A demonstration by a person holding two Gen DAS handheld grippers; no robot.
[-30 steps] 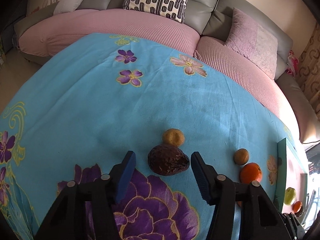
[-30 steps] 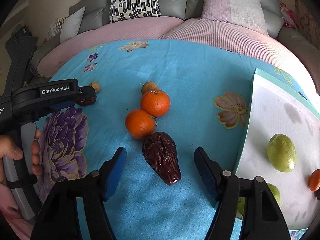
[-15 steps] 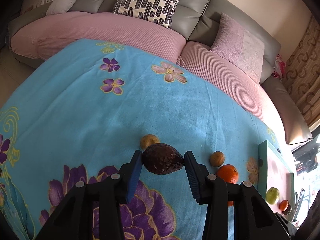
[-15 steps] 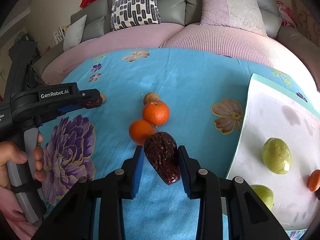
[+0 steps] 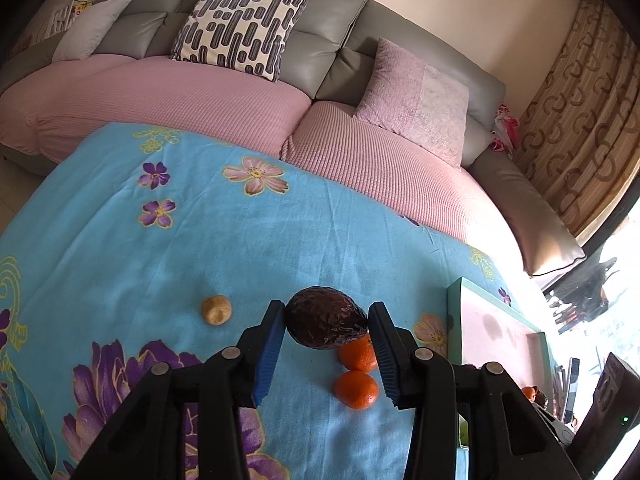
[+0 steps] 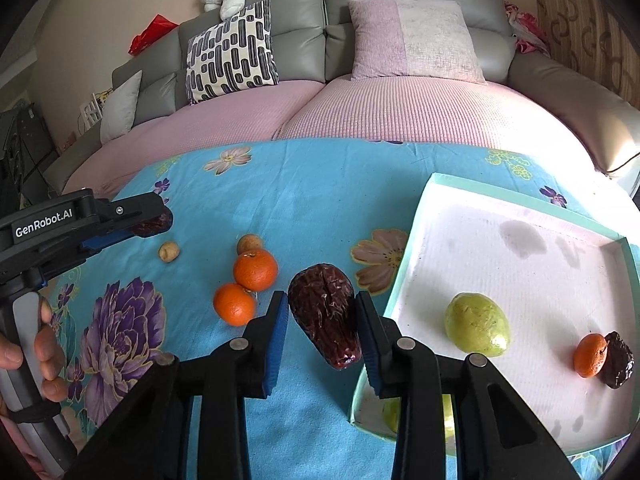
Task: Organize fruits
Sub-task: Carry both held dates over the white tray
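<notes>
- Right now the left gripper (image 5: 326,330) has its blue-padded fingers (image 5: 269,344) clamped on a dark brown wrinkled fruit (image 5: 325,322), held clear above the blue floral cloth (image 5: 240,240).
- Below that fruit, in the left wrist view, two oranges (image 5: 357,374) lie touching each other on the cloth, and a small tan fruit (image 5: 216,309) sits apart to the left.
- The right gripper (image 6: 322,330) likewise pinches a dark red-brown wrinkled fruit (image 6: 326,320) between its fingers (image 6: 276,334), just beside the near left edge of the tray (image 6: 520,198).
- On the white tray floor rest a green fruit (image 6: 478,325), a small orange (image 6: 589,355) and a dark wrinkled fruit (image 6: 618,365) touching that orange; another green fruit (image 6: 394,414) is partly hidden behind the right gripper.
- A hand (image 6: 36,354) grips the left gripper's handle at the left edge of the right wrist view.
- Beyond the cloth stands a grey sofa with pink covers (image 5: 200,92).
</notes>
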